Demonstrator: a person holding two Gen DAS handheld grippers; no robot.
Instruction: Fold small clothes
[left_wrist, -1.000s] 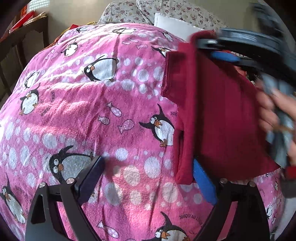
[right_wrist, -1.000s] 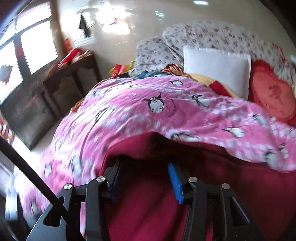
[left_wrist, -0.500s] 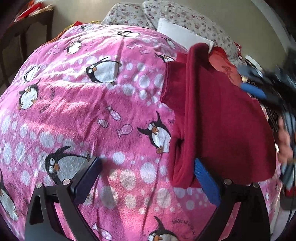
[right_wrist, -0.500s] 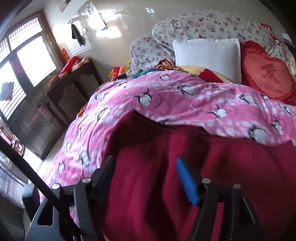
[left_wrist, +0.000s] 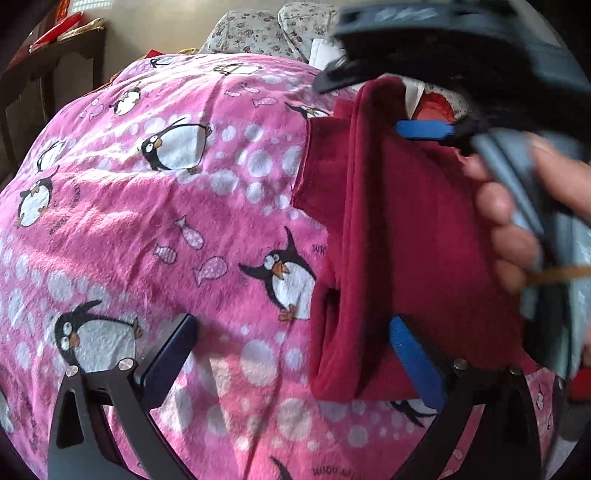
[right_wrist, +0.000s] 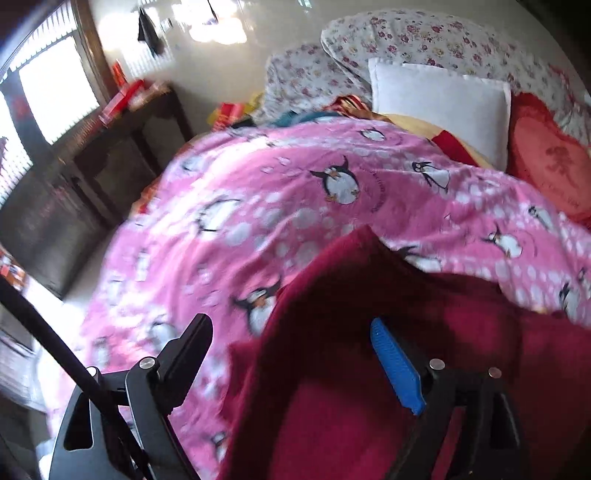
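Observation:
A dark red small garment (left_wrist: 406, 236) lies partly folded on the pink penguin blanket (left_wrist: 184, 221), at the right of the left wrist view. My left gripper (left_wrist: 291, 350) is open, its blue fingertip (left_wrist: 410, 350) touching the garment's near edge, and holds nothing. My right gripper (right_wrist: 295, 354) is open above the garment (right_wrist: 369, 387), its blue fingertip (right_wrist: 395, 365) over the red cloth. In the left wrist view the right gripper (left_wrist: 424, 129) shows blurred at the garment's far end, a hand (left_wrist: 517, 229) on its handle.
A white pillow (right_wrist: 439, 107), a red heart cushion (right_wrist: 550, 162) and floral bedding (right_wrist: 406, 40) lie at the head of the bed. A dark wooden cabinet (right_wrist: 122, 155) stands by the window at the left. The blanket spreads wide to the left of the garment.
The right gripper has swung back in over the garment's far end and its jaws stand wider. The left gripper has stayed at the near edge.

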